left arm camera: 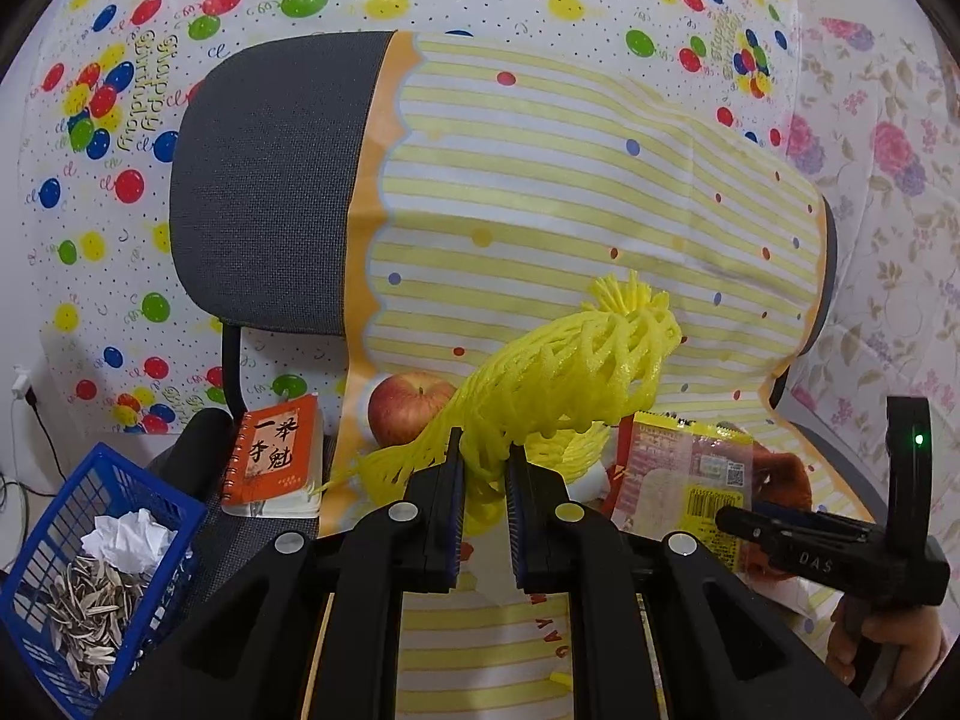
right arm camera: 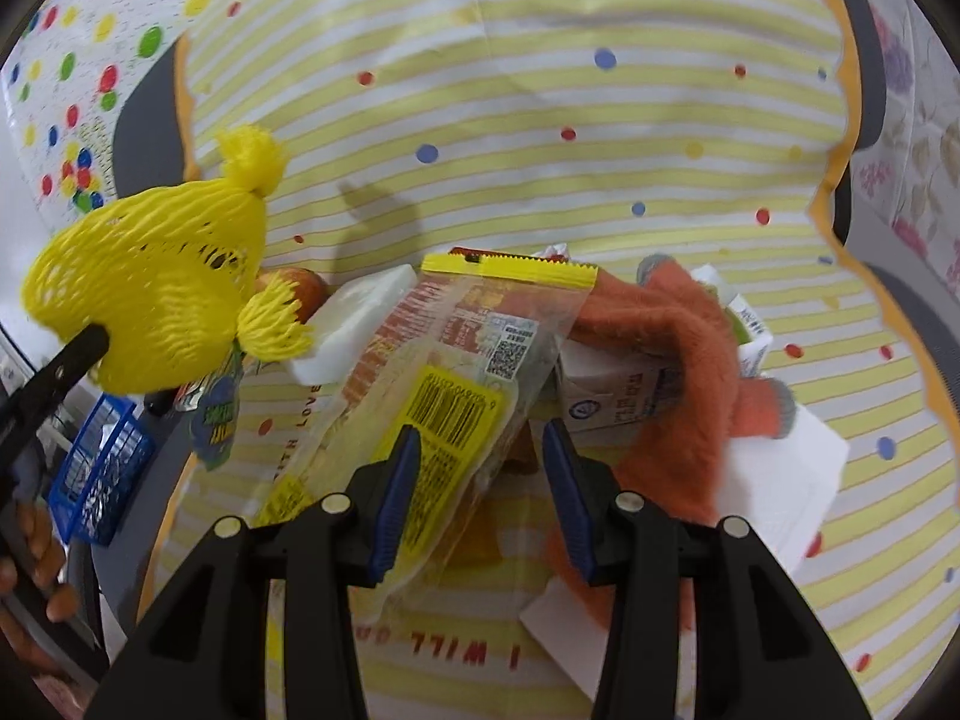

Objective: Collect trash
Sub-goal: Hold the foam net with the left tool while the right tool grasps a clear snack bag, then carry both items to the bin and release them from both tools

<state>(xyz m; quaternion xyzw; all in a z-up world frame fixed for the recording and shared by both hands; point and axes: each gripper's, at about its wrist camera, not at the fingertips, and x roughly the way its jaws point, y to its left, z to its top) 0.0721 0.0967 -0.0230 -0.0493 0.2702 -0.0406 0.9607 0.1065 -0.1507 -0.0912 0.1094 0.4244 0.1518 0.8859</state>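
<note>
Left gripper (left arm camera: pixel 483 468) jaws clamp yellow foam net (left arm camera: pixel 558 372), apple (left arm camera: pixel 408 408) behind; right gripper (right arm camera: pixel 480 468) jaws apart (empty) over snack wrapper (right arm camera: pixel 444 384), beside orange plush (right arm camera: pixel 678 372).

The left gripper (left arm camera: pixel 483 462) clamps a yellow foam fruit net (left arm camera: pixel 558 372) lifted above the striped cloth (left arm camera: pixel 540 180), apple (left arm camera: pixel 403 405) at 10 o'clock, blue basket (left arm camera: pixel 72 546) at 8 o'clock.

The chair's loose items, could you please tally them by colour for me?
Yellow: 1, net
Red: 1, apple
Orange: 3, notebook, wrapper, plush
White: 3, block, carton, paper
Total: 8
</note>
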